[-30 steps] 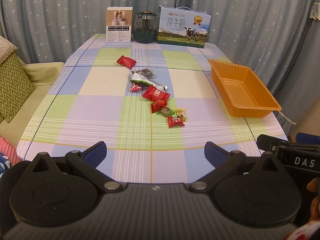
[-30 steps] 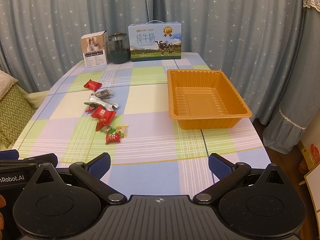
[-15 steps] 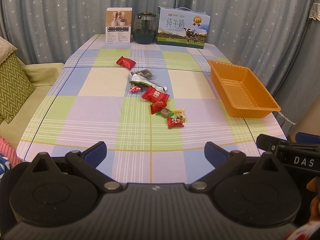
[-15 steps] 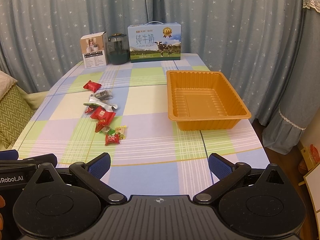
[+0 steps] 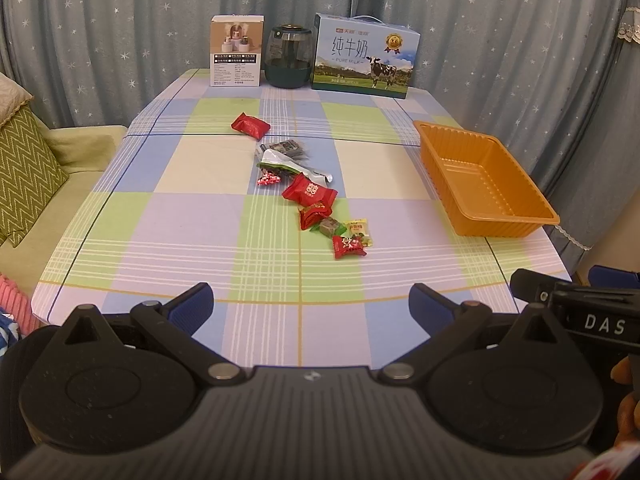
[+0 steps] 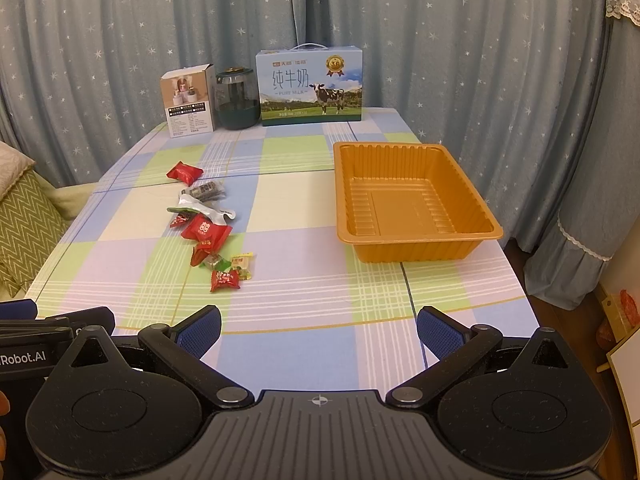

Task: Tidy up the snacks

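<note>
While both the left claw (image 5: pixel 310 300) and right claw (image 6: pixel 318 322) hang spread and empty, every snack (image 6: pixel 208 229) lies outside the bare orange tray (image 6: pixel 416 240); sorting seems unstarted.

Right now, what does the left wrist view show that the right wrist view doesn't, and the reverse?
Left wrist only: the pink fabric at the table's near-left corner, and the tray seen obliquely, its floor partly hidden. Right wrist only: the orange tray's whole bare floor, and the room floor to the right. Both: the scattered snacks, the milk box, and each view's own hand-held gripper, open.
</note>
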A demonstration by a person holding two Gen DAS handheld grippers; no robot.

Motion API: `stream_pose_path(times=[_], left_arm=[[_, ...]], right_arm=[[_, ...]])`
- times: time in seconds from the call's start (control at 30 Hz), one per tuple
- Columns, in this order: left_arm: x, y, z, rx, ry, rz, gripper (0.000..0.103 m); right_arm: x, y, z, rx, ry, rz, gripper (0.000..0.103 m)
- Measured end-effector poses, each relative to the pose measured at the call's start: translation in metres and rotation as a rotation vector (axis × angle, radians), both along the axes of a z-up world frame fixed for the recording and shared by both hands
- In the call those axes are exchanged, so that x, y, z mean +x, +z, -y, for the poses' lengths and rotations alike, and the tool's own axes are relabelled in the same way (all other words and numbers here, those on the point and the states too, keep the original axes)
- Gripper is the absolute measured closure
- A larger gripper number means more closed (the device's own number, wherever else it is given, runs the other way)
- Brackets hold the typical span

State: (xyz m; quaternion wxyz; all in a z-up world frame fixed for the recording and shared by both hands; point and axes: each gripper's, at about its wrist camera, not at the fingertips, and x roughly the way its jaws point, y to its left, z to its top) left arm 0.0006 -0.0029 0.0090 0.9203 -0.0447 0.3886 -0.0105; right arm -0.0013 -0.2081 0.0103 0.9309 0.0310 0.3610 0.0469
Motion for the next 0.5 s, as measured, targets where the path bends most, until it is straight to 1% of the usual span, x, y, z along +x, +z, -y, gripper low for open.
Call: stream_pose_path(times=[0.3, 0.5], left_arm=[[0.0009, 0.0014, 0.0007, -0.004, 0.000, 0.000, 0.000], [0.0060, 0.0007, -0.0021, -0.012, 0.004, -0.001, 0.000]], right_arm=[[0.0009, 0.0013, 0.0008, 0.001, 0.000, 0.002, 0.000], [0.0040, 0.0059, 0.0020, 0.017, -0.006, 0.034, 0.000]])
